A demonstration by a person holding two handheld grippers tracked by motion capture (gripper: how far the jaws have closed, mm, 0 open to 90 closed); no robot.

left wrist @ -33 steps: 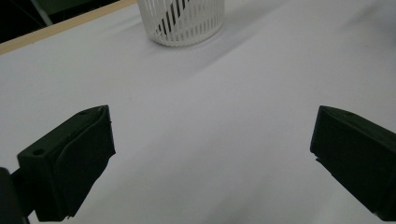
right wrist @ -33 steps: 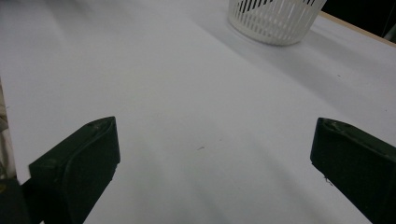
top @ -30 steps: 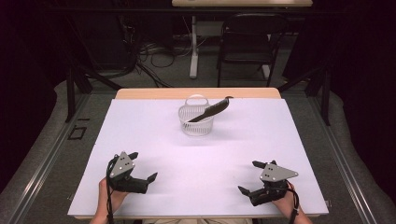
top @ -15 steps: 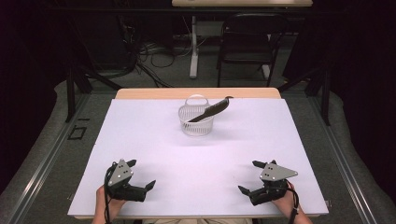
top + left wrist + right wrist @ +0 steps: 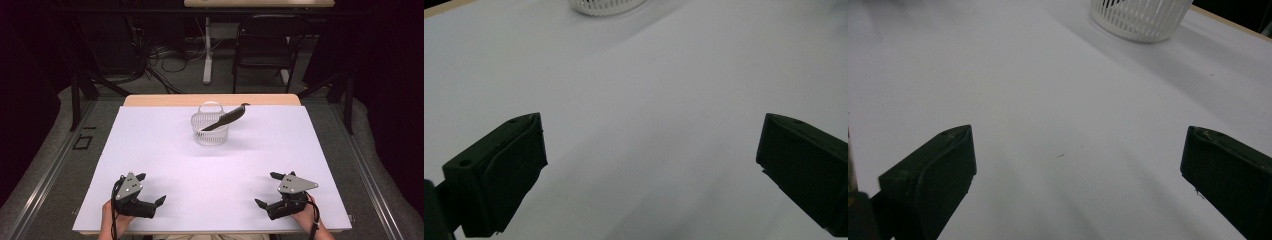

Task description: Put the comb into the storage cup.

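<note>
A small white slatted basket stands on the far middle of the white table. A long dark utensil leans in it and sticks out over its right rim. My left gripper rests near the front left edge, held in a hand, jaws wide apart with nothing between them. At the front right my right gripper is also open and empty. The basket's base shows at the top of the left gripper view, and its lower wall at the top of the right gripper view.
A wooden strip runs along the table's far edge. Behind it stand a black chair, a table leg and loose cables on the floor. Dark frame posts flank the table on both sides.
My left gripper has drawn back toward the front edge and turned slightly. The right gripper, the basket and the utensil have stayed where they were.
</note>
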